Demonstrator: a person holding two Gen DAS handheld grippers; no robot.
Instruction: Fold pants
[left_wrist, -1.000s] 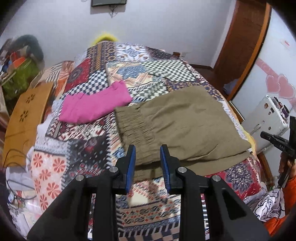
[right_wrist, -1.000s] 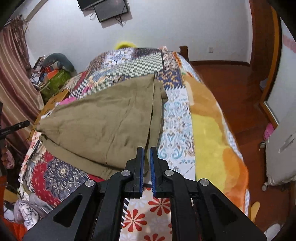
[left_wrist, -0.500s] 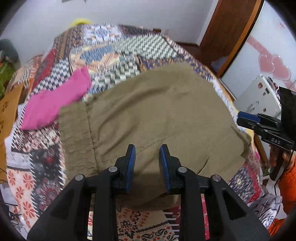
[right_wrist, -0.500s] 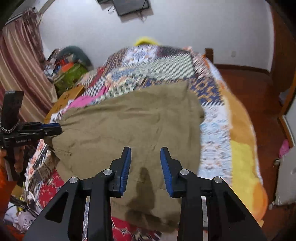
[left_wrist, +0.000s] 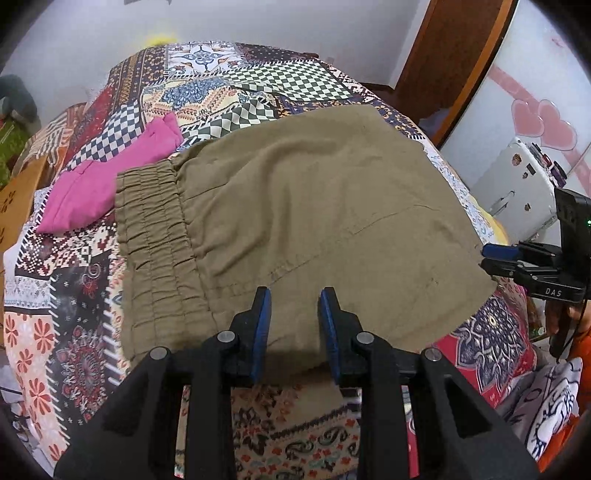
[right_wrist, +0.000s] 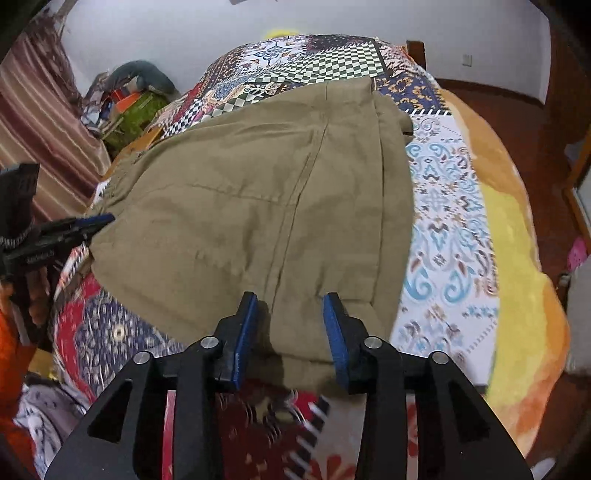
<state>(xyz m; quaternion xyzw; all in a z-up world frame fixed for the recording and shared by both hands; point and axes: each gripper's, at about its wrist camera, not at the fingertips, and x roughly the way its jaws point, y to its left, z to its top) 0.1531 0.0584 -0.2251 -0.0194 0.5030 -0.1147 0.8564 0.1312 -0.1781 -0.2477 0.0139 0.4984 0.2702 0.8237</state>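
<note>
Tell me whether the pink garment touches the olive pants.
Touching. The left wrist view shows the pink garment lying on the quilt with its edge meeting the elastic waistband of the olive pants, with no quilt pattern visible between them there.

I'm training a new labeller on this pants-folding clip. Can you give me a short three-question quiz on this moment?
1. True or false: the khaki pants lie on the patterned quilt with the elastic waistband at the left in the left wrist view.
2. Which item lies beside the waistband? A) pink garment B) blue towel C) white pillow
3. Fill in: the left gripper and the right gripper each have jaws that are ____, with pants fabric below them but nothing pinched.

Key: 1 true; 2 A; 3 open
</note>
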